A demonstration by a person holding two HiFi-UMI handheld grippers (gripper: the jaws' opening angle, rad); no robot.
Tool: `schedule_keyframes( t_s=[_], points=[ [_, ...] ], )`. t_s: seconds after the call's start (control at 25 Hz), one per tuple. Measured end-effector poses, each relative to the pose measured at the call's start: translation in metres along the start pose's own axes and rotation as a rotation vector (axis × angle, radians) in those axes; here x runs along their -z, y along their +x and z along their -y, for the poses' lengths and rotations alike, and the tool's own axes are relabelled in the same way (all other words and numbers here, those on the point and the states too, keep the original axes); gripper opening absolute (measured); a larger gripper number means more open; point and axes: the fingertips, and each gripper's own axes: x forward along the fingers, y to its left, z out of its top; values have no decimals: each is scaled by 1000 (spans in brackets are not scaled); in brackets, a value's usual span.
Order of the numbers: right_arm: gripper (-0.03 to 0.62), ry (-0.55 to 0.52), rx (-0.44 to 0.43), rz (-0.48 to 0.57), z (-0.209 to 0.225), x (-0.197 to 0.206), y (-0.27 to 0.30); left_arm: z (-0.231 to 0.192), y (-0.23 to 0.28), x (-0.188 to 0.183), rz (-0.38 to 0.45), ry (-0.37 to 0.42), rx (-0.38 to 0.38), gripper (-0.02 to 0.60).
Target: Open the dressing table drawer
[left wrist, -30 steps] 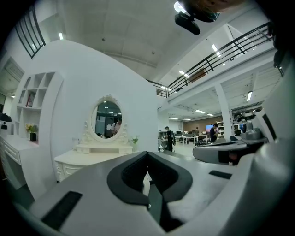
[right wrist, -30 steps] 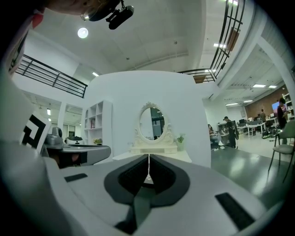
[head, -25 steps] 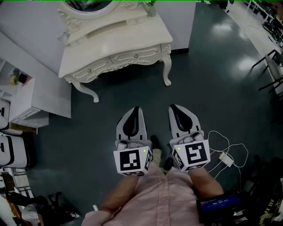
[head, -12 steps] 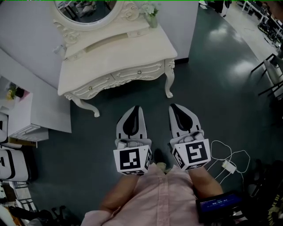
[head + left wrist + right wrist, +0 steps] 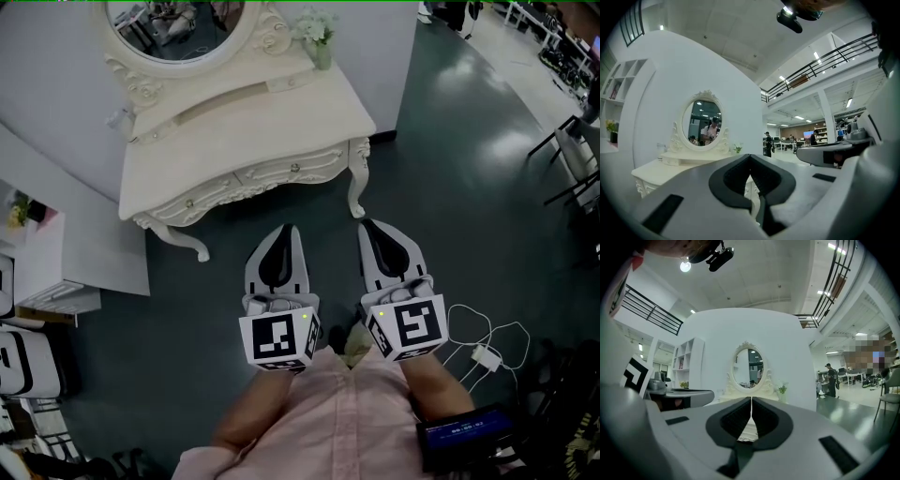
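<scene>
A cream dressing table [image 5: 234,122] with an oval mirror [image 5: 173,23] stands against a white wall ahead. Its carved drawer front [image 5: 272,174] is closed, with a small knob [image 5: 294,167] on it. My left gripper [image 5: 286,231] and right gripper [image 5: 367,225] are held side by side, level, short of the table's front edge and apart from it. Both are shut with nothing between the jaws. In the left gripper view the left gripper [image 5: 750,155] points at the table [image 5: 651,171]. The right gripper [image 5: 751,398] faces the mirror [image 5: 749,367].
A vase of flowers [image 5: 317,39] stands on the table's right rear corner. A white shelf unit [image 5: 56,253] is at the left. A white cable with an adaptor [image 5: 483,356] lies on the dark floor at the right, and a chair [image 5: 572,155] stands further right.
Both grippers have moved forward together toward the dressing table, which now shows closer and with more of its mirror. The jaws have stayed shut.
</scene>
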Motion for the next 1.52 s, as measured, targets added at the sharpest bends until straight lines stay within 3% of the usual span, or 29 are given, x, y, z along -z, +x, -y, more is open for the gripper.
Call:
schedule_keyframes(
  t_s=[0.84,1.52],
  points=[
    [20,66,-81,-73,76,28,127,-25,132,32,-105,3,-82,21],
    [20,53,-172,8,135,-10,215,-33,226,-4,-34,58,-165,21]
  ],
)
